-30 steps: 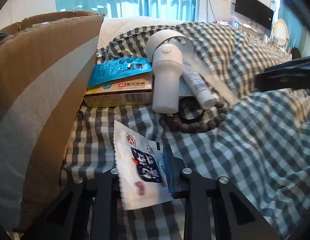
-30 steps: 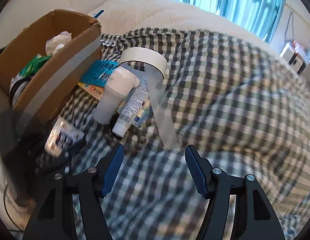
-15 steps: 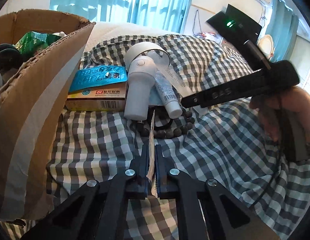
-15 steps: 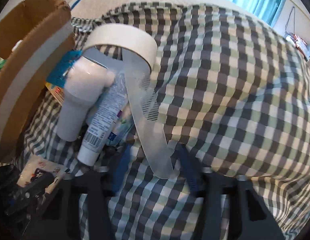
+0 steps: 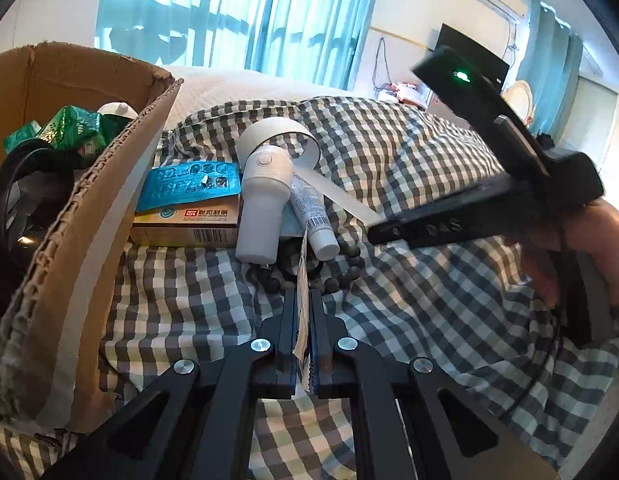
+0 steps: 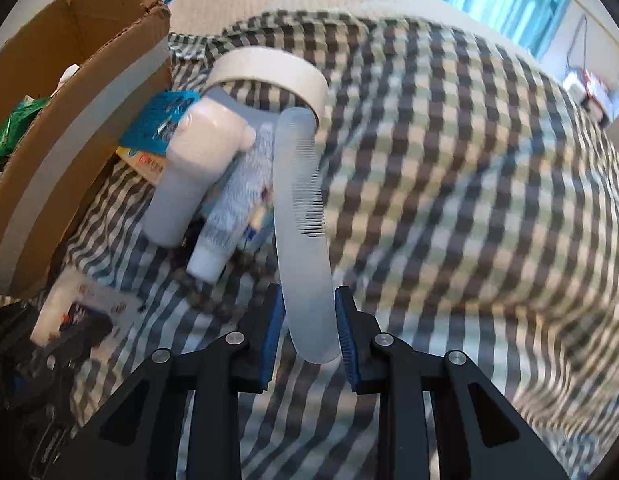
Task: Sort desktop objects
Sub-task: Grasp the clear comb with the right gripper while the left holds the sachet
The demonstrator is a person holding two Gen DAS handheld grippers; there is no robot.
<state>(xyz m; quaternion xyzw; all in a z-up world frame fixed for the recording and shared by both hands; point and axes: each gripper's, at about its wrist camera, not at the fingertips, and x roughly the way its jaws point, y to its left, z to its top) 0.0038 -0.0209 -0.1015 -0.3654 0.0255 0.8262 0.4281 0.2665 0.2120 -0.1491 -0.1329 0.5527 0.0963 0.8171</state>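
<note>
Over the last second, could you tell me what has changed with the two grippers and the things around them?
The left gripper shut on the white sachet, which now stands on edge, off the cloth. The right gripper came down astride the translucent comb; its jaws are closing, with a gap still on the left side. The cardboard box, white bottle, tube and medicine box stayed put.

In the right wrist view we see the checked cloth [image 6: 449,208] smeared by motion blur, and the sachet [image 6: 85,308] at the lower left is too blurred to read. The bead bracelet [image 5: 349,268] lies mostly hidden under the white bottle [image 5: 265,208] and the tube [image 5: 315,220]. We cannot make out the dark things inside the cardboard box [image 5: 89,216], whose left side the frame edge cuts off.
</note>
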